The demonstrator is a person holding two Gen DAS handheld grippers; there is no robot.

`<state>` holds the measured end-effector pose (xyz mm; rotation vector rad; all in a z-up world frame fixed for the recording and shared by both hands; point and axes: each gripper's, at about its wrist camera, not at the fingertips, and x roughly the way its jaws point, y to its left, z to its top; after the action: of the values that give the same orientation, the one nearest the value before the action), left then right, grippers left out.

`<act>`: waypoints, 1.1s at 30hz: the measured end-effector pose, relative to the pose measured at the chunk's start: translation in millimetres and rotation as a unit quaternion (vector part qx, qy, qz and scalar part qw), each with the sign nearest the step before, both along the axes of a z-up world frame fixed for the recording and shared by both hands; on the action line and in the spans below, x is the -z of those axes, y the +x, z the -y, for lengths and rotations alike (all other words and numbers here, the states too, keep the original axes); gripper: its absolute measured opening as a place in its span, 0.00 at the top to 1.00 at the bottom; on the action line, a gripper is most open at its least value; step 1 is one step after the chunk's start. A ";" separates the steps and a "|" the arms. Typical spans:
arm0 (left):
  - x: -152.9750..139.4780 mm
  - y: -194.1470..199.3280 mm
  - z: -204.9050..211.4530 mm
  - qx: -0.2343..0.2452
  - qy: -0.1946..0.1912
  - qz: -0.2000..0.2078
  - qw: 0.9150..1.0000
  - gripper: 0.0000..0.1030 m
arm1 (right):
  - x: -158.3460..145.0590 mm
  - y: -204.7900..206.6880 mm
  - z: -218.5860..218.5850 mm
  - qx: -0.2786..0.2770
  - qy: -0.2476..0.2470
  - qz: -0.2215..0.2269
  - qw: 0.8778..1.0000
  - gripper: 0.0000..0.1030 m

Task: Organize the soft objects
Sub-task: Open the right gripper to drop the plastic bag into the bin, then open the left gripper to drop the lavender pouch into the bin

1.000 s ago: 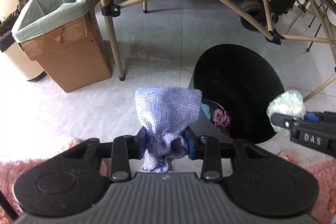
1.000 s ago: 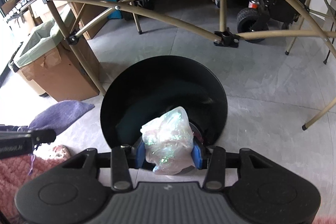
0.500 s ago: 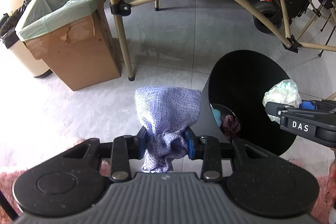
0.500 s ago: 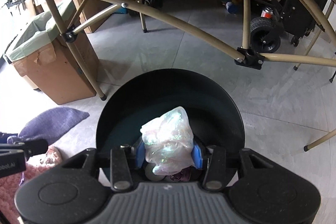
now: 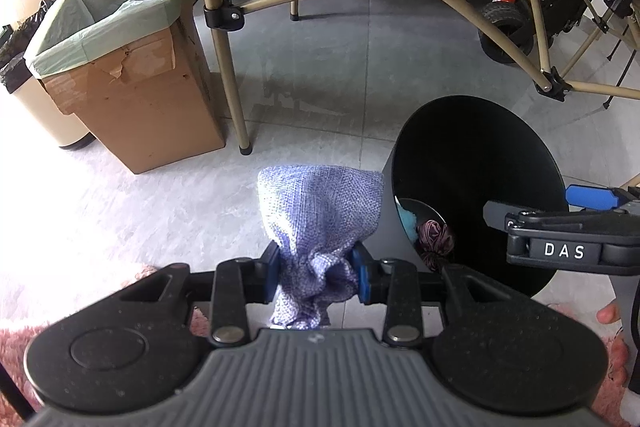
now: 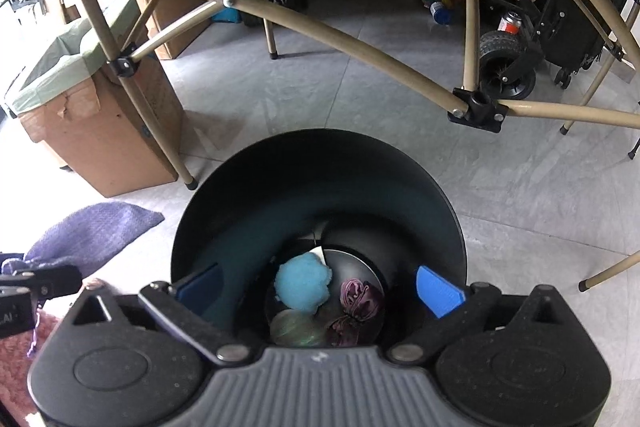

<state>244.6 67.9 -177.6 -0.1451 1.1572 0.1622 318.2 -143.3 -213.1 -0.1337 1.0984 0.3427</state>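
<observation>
The left gripper (image 5: pixel 316 277) pinches a bunched purple knit cloth (image 5: pixel 320 219), held just beside the near rim of the black bin (image 5: pixel 476 155) on the floor. Over the bin's mouth the right gripper (image 6: pixel 320 291) is opening – jaws wide, nothing between them. Below, at the bottom, lie a blue fluffy ball (image 6: pixel 303 287), a dark purple scrunchie (image 6: pixel 360 307) and a pale iridescent bundle (image 6: pixel 294 329). To drop the cloth cleanly, I'd carry it well over the opening before letting go – its loose end could drape on the rim. Beyond stands a lined cardboard box (image 5: pixel 120 67).
</observation>
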 end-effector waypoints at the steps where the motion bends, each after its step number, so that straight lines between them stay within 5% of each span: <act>1: -0.1 -0.2 -0.2 0.000 0.000 0.000 1.000 0.65 | 0.0 -0.1 0.4 0.000 0.002 -0.001 1.000 0.00; 15: -8.6 -2.6 10.6 0.016 0.007 0.018 1.000 0.65 | -11.4 -8.8 19.1 0.009 0.016 0.016 1.000 0.00; 33: -29.4 14.1 80.8 0.103 0.008 0.053 0.993 0.65 | -90.8 -23.9 111.8 0.114 0.053 0.113 0.986 0.00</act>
<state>258.7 -13.0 -148.3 -0.0197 1.0583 -0.0192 294.3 -255.1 -122.3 0.0481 0.8583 0.1746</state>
